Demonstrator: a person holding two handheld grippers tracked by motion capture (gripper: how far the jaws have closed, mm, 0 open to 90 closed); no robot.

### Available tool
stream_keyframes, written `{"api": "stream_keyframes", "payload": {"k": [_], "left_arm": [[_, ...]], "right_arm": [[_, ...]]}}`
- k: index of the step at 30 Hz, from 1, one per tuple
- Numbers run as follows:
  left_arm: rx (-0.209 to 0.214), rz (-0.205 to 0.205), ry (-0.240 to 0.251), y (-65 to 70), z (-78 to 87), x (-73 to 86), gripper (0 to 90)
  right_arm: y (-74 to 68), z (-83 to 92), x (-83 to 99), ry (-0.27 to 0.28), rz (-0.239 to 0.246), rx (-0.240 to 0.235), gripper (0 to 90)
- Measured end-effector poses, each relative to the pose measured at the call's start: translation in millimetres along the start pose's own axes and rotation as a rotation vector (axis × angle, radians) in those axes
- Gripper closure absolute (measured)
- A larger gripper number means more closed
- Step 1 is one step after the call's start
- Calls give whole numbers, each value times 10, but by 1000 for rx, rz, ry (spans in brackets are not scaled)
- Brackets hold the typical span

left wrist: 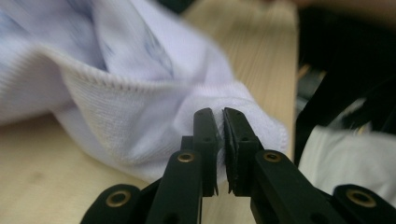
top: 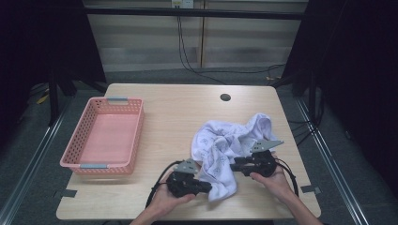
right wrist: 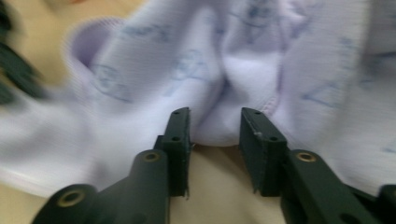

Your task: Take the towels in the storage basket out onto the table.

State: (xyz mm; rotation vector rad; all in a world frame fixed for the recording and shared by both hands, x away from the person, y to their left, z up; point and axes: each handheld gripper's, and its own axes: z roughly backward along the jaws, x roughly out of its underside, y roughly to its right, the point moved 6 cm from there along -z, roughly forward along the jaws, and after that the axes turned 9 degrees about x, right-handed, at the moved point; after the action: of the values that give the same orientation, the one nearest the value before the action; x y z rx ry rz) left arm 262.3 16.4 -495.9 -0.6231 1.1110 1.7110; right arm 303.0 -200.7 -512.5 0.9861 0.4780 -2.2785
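Note:
A white cloth with faint blue print (top: 225, 140) lies crumpled on the near right part of the wooden table (top: 173, 112). My left gripper (top: 206, 187) is at the cloth's near corner. In the left gripper view that gripper (left wrist: 220, 114) is shut, with a ribbed edge of the cloth (left wrist: 140, 116) pinched between its pads. My right gripper (top: 233, 166) is at the cloth's right side. In the right gripper view its jaws (right wrist: 215, 114) stand apart around a bulging fold of the cloth (right wrist: 219, 93), and I see no squeeze on it.
A pink plastic basket (top: 140, 123) with nothing in it stands on the left of the table. A round cable hole (top: 225, 97) is near the far edge. Bare tabletop lies between basket and cloth. Dark stands flank the table.

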Motion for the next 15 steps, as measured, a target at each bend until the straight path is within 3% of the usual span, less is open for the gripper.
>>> {"api": "stream_keyframes", "payload": {"k": [1,4,6,8,9,12,14,15], "left_arm": [[-20,-9,30,-13,103,-52,845],[-39,30,155,-103,409,-157,845],[-55,48,183,-179,537,-148,845],[-81,60,199,-237,599,-121,844],[-91,69,203,-256,620,-112,844],[-102,90,252,-315,729,-126,844],[-141,94,281,-345,830,-148,845],[-154,92,293,-348,871,-155,845]], "right_arm": [[38,-20,-7,-7,-16,38,657],[81,-56,-25,15,-31,21,584],[84,-117,-29,13,-48,17,514],[52,-224,-42,3,-34,5,485],[34,-284,-48,-9,-23,22,479],[-32,-438,-53,-37,5,20,529],[-64,-490,-42,-49,33,21,625],[-70,-502,-34,-48,60,54,683]]}}
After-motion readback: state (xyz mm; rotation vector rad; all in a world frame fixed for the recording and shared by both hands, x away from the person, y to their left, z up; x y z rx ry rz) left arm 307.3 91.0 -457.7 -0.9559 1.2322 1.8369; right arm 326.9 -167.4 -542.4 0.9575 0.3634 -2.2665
